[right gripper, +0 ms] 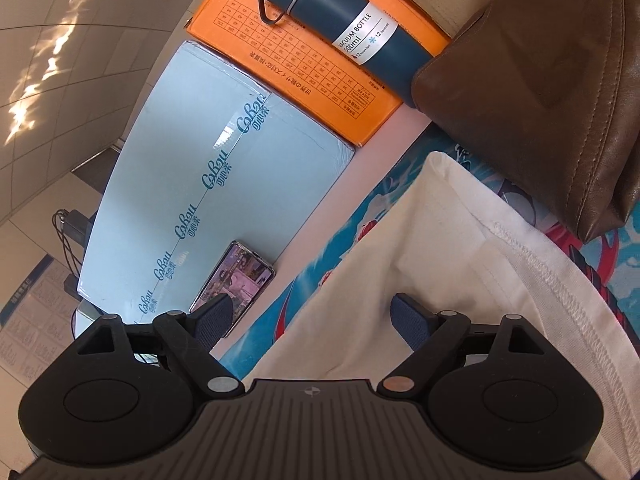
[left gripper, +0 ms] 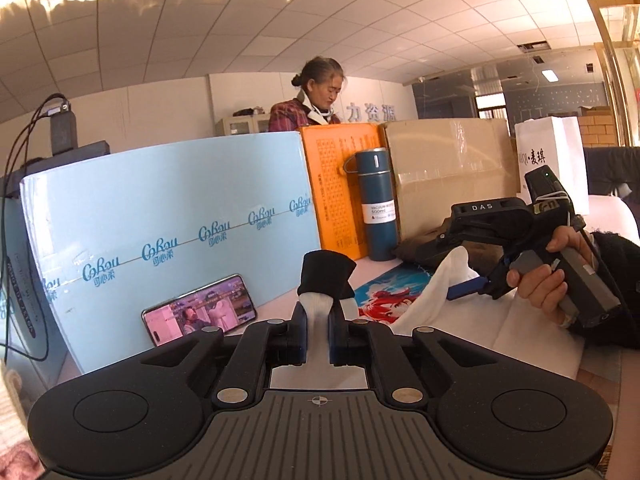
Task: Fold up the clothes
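A white garment (right gripper: 420, 264), with a stitched hem showing, lies spread over a colourful printed mat (right gripper: 352, 232) on the pale surface (right gripper: 316, 216). The left gripper (left gripper: 318, 320) has its jaws clamped on a bunched piece of white cloth topped with a black cuff (left gripper: 326, 274), held up above the surface; whether that piece belongs to the garment cannot be told. The right gripper (right gripper: 308, 320), held in a hand (left gripper: 544, 280), hangs over the garment with its jaws wide apart, one finger over the white cloth, the other over the mat's edge.

Beyond the mat stand three boxes side by side: one light blue (left gripper: 168, 216), one orange (left gripper: 340, 176), one brown cardboard (left gripper: 448, 168). What is in them cannot be seen. One dark blue vacuum bottle (left gripper: 376, 204) stands closed against the orange box. One phone (left gripper: 200, 314) leans on the blue box, its screen lit. One brown leather bag (right gripper: 540, 92) lies beside the bottle, touching the mat. One white paper bag (left gripper: 552, 160) stands at the right. One woman (left gripper: 316, 96) stands behind the boxes.
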`<state>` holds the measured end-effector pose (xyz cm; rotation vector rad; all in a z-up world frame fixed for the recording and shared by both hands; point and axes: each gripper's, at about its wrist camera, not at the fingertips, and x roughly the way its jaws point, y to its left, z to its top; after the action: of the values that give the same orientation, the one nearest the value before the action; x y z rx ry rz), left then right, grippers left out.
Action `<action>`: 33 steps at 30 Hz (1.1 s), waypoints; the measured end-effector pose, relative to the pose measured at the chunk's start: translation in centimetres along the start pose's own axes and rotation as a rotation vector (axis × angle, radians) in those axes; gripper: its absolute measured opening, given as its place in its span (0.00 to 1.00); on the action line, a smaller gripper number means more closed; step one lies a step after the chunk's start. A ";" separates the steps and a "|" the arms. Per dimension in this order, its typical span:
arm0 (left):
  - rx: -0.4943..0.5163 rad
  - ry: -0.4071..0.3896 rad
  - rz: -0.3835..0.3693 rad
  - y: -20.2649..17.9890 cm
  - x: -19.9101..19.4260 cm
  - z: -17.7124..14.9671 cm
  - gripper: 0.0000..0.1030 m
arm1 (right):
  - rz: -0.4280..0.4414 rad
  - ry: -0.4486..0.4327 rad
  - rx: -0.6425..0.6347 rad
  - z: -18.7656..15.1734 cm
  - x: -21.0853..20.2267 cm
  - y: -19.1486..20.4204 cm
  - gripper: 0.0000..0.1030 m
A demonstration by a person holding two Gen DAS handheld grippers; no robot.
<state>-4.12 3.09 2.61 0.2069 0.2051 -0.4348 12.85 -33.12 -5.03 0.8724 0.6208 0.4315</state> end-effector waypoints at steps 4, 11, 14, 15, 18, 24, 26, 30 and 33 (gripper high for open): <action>0.000 0.044 -0.003 -0.7 -1.3 -1.9 0.08 | -0.038 -0.064 0.028 0.2 -1.2 -0.5 0.83; 0.101 0.127 -0.017 -2.8 -1.9 -3.8 0.14 | -0.079 -0.150 0.074 0.1 -3.2 -1.6 0.83; 0.112 0.138 -0.005 -2.9 -2.7 -4.3 0.14 | -0.069 -0.178 0.095 0.0 -4.1 -2.1 0.83; 0.120 0.146 -0.003 -3.0 -3.0 -4.5 0.14 | -0.074 -0.187 0.102 0.0 -4.4 -2.3 0.83; 0.128 0.163 -0.036 -3.1 -3.6 -4.6 0.16 | -0.067 -0.204 0.118 0.0 -4.9 -2.7 0.82; -0.018 0.012 -0.066 -2.8 -4.6 -2.8 0.88 | -0.083 -0.219 0.093 -0.4 -5.3 -2.7 0.80; -0.094 -0.027 -0.010 -2.5 -3.9 -1.8 0.89 | -0.089 -0.222 0.090 -0.4 -5.3 -2.7 0.80; -0.120 0.118 0.278 -2.8 0.9 -1.2 0.93 | -0.135 -0.228 0.085 -0.5 -5.3 -2.8 0.66; -0.024 0.200 0.322 -4.2 3.5 -1.7 0.93 | -0.219 -0.222 0.074 -0.5 -5.1 -3.0 0.41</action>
<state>-3.10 -1.55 -0.50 0.2548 0.3668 -0.0907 8.97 -37.52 -6.06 0.8971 0.5221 0.1127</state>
